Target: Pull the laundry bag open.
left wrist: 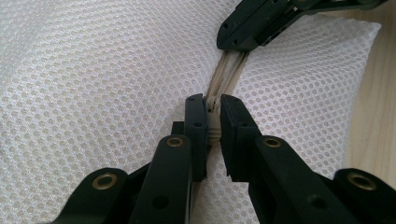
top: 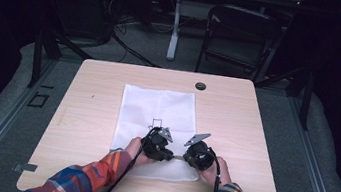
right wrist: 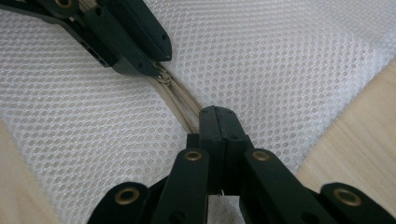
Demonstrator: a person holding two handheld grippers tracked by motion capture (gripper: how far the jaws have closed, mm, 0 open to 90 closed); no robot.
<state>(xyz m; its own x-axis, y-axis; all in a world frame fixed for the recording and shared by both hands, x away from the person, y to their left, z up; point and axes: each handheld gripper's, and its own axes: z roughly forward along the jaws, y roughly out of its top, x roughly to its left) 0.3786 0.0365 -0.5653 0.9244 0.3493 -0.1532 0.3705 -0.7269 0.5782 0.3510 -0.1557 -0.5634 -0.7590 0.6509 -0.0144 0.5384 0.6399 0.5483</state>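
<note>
A white mesh laundry bag (top: 156, 109) lies mid-tabletop (top: 90, 115), its beige zipper (left wrist: 228, 70) at the six o'clock edge. The left tongs (left wrist: 213, 108) pinch the zipper slider (left wrist: 212, 103); the right tongs (right wrist: 215, 116), at its three o'clock, are pressed together on the zipper tape.

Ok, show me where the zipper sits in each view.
High view: zipper shows as a short strip between the two grippers, near the mesh bag's front edge.
Left gripper view: centre, running up from the jaws.
Right gripper view: upper left to centre, ending at the jaws.
Shared landmark: the white mesh bag.
</note>
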